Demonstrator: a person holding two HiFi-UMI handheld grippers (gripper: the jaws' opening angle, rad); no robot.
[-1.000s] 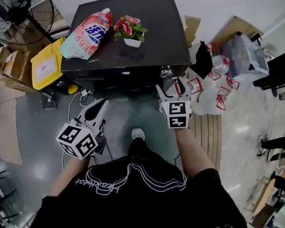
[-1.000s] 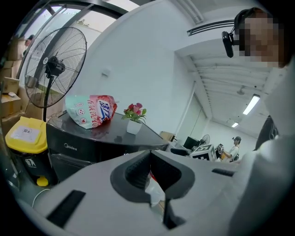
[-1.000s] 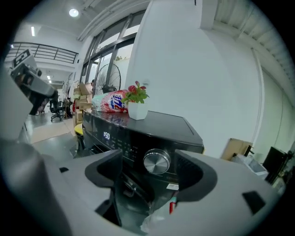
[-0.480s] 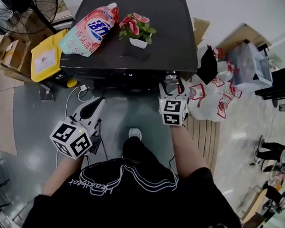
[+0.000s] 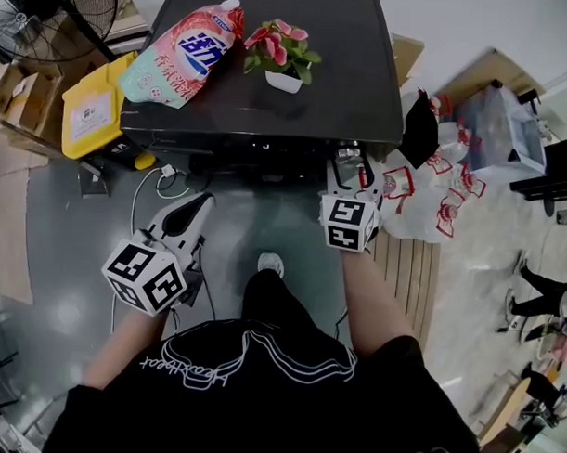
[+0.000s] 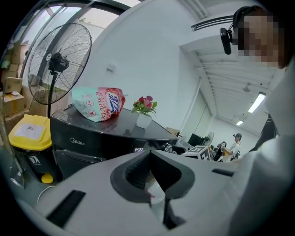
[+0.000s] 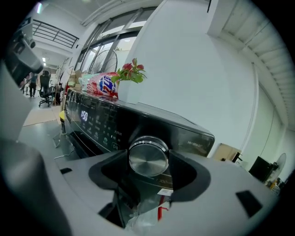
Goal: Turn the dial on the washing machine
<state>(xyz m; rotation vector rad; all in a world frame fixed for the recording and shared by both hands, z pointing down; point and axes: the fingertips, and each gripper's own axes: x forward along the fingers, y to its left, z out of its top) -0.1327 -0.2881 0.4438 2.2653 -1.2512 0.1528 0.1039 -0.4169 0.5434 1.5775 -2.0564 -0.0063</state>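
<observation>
The black washing machine [image 5: 344, 93] stands ahead of me, its silver dial [image 5: 347, 155] at the right end of the front panel. My right gripper [image 5: 349, 169] reaches up to that dial. In the right gripper view the round metal dial [image 7: 148, 158] sits between the two dark pads [image 7: 185, 171], which are closing and stand right at its sides. My left gripper [image 5: 199, 207] hangs lower left, away from the machine, its fingertips together with nothing held; in the left gripper view it [image 6: 150, 154] points toward the machine [image 6: 78, 138].
A detergent pouch [image 5: 183, 55] and a small potted flower [image 5: 285, 56] lie on the machine's lid. A yellow bin [image 5: 92, 117] and a fan [image 5: 59, 18] stand to the left, cables [image 5: 155, 193] trail on the floor, and plastic bags [image 5: 424, 189] pile up at the right.
My right gripper has moved up from below the panel to the dial, and its jaws have narrowed around it. The left gripper has stayed low at the left.
</observation>
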